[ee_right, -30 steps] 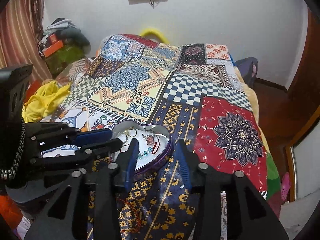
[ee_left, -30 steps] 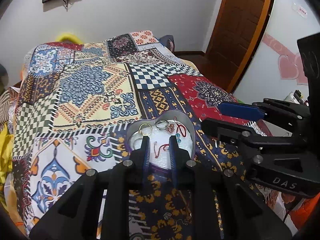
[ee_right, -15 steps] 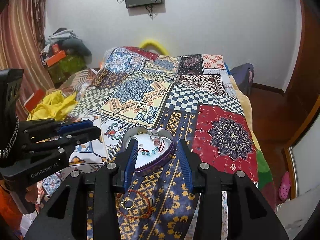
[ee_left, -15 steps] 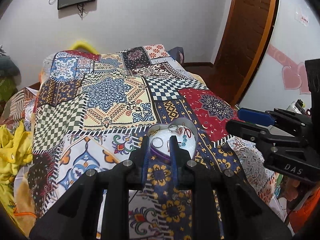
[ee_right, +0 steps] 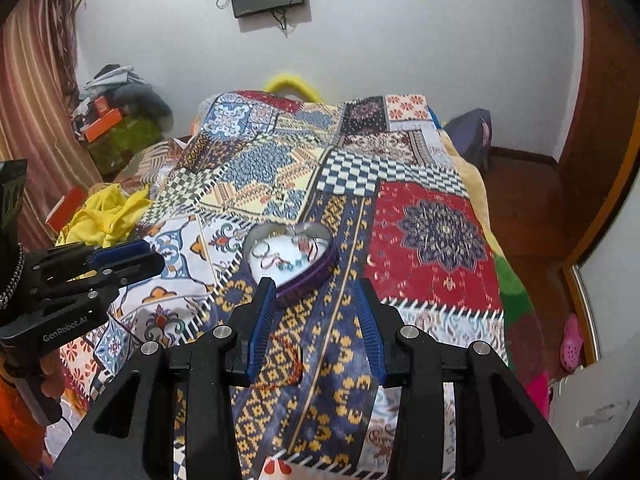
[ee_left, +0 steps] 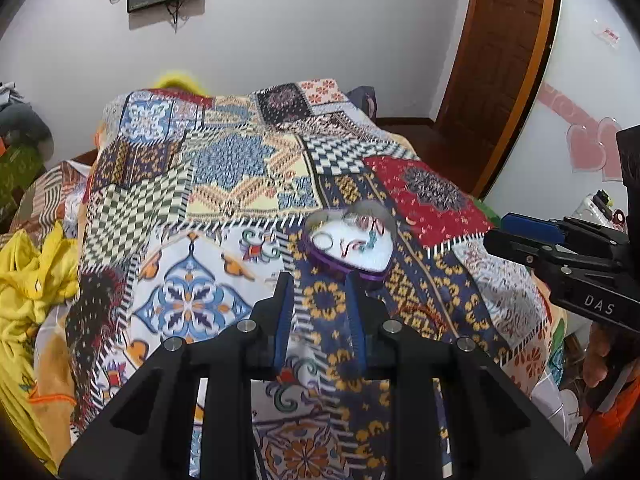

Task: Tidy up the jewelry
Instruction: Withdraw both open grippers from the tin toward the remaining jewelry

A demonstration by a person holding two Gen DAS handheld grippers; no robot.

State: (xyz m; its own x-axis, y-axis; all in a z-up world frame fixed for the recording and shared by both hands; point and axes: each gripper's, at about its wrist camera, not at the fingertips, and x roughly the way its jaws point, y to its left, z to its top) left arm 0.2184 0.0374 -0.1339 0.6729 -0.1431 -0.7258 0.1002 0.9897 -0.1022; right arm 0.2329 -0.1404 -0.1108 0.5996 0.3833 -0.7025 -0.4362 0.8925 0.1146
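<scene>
Pulled back and up from the purple heart-shaped tin (ee_left: 351, 245) of rings and beads on the patchwork bedspread (ee_right: 432, 236), left gripper (ee_left: 320, 280) parted narrowly, empty, right gripper (ee_right: 316, 286) wide, empty, red thread bracelet (ee_right: 285, 364) waiting below.

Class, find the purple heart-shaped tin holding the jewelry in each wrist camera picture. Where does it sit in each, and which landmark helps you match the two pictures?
Left wrist view: the purple heart-shaped tin sits right of centre, just beyond the left gripper.
Right wrist view: the tin sits left of centre, just beyond the right gripper.
Shared landmark: the red medallion quilt patch, right of the tin in both.
</scene>
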